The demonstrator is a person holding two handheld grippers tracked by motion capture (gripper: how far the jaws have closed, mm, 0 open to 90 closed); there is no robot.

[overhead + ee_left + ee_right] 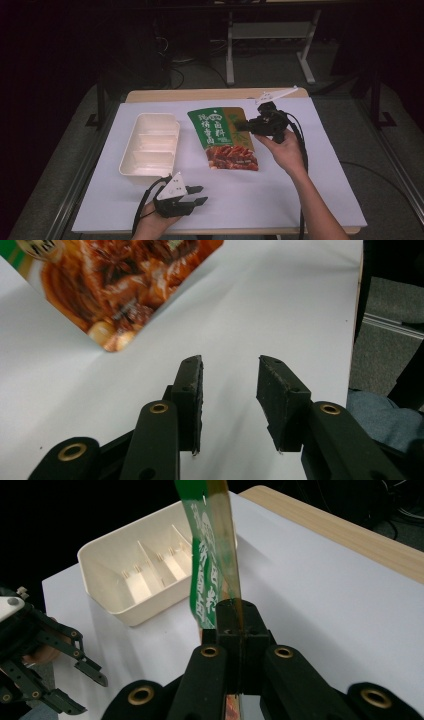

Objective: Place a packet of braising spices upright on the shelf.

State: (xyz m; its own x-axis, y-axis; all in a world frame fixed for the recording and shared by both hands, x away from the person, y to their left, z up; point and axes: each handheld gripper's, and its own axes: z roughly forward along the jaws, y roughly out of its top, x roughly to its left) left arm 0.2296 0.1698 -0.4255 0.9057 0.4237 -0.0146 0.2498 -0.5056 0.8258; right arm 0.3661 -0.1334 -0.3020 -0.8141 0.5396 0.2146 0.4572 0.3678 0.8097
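High view: right gripper (248, 123) clamped on pouch (223, 138) edge, mid surface (300, 200), just beside tray (150, 145). Left gripper (200, 195) near front edge, jaws apart, nothing between.
Left gripper view: gap between pads (190, 390), pouch corner ahead.
Right gripper view: jaws pinched on pouch, hanging edge-on; tray behind.
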